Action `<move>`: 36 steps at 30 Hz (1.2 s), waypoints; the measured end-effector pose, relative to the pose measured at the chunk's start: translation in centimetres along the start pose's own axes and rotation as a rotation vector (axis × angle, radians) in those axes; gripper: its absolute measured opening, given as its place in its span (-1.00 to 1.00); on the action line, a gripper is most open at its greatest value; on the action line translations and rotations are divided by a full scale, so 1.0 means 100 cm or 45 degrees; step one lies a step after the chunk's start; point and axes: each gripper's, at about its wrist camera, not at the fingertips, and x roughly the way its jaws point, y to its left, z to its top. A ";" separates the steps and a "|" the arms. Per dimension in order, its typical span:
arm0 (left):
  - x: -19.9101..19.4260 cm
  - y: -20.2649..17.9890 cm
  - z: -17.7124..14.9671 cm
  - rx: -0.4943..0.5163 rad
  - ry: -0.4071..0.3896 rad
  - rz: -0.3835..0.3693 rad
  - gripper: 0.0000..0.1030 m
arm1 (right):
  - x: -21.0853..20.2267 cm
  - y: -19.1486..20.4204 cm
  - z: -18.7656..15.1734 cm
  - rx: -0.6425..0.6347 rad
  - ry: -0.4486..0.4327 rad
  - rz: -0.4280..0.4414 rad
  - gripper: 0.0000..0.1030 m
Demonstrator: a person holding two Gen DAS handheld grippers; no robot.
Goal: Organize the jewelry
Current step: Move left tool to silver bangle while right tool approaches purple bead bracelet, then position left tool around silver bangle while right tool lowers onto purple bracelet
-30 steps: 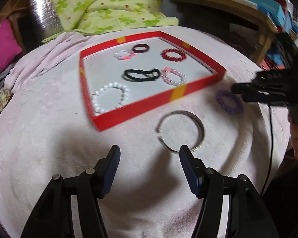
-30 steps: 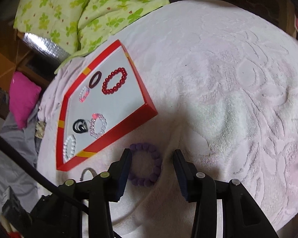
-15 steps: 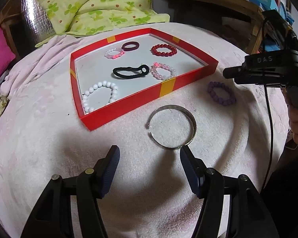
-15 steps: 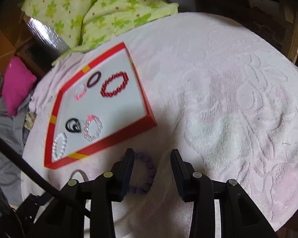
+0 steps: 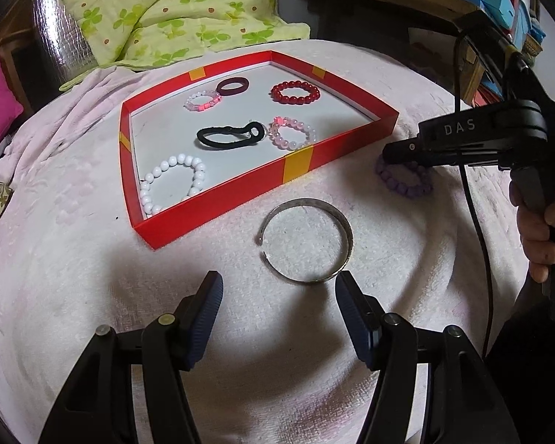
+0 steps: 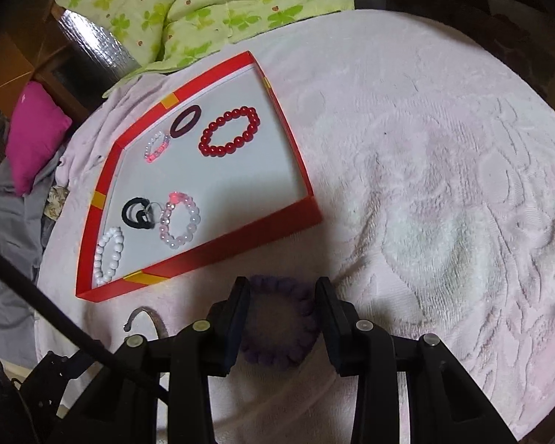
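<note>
Red tray (image 5: pixel 336 153), six bracelets inside, two outside on towel (image 5: pixel 92 296)

Right gripper (image 6: pixel 282 290) over purple bead bracelet (image 6: pixel 282 344) on pink towel (image 6: pixel 444 222); jaws just been closing, bracelet between them, pad contact not discernible. Red tray (image 6: pixel 218 255) just beyond, holding red bead bracelet (image 6: pixel 230 131), white bead bracelet (image 6: pixel 109 255), black hair tie (image 6: pixel 138 212).
</note>
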 end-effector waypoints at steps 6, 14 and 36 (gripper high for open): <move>0.001 -0.002 0.001 0.000 0.006 0.010 0.25 | -0.001 0.006 -0.006 -0.056 -0.005 -0.038 -0.54; 0.004 -0.001 0.002 -0.006 0.009 0.029 0.25 | 0.004 0.017 -0.008 -0.086 0.021 -0.034 -0.54; -0.004 0.006 -0.004 0.015 -0.016 0.095 0.25 | 0.016 0.039 -0.002 -0.117 0.037 -0.027 0.40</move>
